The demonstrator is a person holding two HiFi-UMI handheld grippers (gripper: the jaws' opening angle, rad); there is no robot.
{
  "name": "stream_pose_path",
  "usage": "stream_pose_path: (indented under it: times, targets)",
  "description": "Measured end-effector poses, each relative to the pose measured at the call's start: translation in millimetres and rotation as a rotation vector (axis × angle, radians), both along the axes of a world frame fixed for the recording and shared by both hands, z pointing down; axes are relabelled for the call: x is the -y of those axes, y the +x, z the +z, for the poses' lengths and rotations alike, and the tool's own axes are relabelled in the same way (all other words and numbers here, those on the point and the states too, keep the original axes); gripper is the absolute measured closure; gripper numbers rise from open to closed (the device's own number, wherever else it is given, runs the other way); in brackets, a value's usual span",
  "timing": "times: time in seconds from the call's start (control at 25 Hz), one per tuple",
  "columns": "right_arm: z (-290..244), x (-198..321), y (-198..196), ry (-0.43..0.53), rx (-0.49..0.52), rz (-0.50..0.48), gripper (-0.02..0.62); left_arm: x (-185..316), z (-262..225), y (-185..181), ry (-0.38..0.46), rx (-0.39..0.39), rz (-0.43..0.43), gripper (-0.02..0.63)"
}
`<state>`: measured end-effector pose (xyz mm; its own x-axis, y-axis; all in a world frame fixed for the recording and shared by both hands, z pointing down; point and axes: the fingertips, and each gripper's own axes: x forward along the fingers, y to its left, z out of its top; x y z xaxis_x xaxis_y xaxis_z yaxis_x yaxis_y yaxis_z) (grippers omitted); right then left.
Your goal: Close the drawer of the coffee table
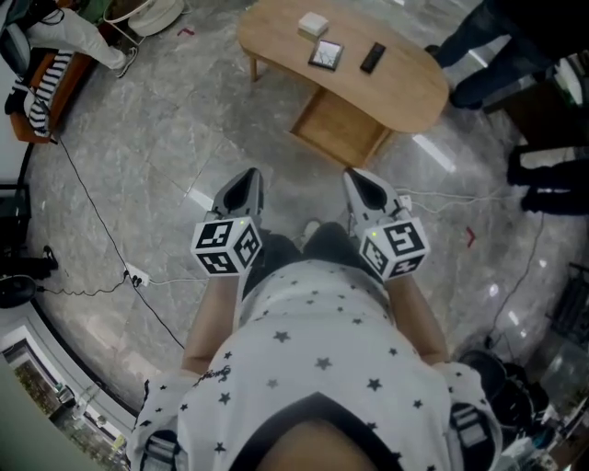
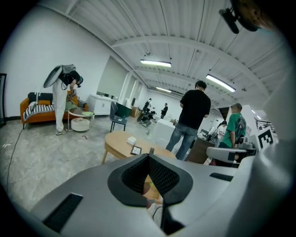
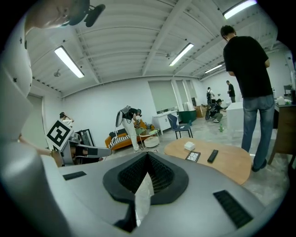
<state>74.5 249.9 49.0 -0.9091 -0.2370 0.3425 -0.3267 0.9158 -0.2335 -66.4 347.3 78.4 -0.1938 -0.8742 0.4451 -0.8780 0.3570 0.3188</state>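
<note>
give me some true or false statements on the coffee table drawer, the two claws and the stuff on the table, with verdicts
1. The drawer of the coffee table stands pulled out. True.
2. The left claw grips the drawer front. False: it is shut on nothing and is apart from the table.
3. A black remote lies on the tabletop. True.
4. The right claw has its jaws wide apart. False: they are together, with nothing between them.
5. The white box sits inside the drawer. False: it sits on the tabletop.
</note>
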Motion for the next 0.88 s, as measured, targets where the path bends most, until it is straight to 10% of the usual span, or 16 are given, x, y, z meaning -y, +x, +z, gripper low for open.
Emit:
stream_pose_path:
  times: [0.88]
  targets:
    - [89, 86, 40, -0.093, -0.149, 0.404, 0.588, 121, 90, -44, -0.154, -0.007, 0.328, 0.598]
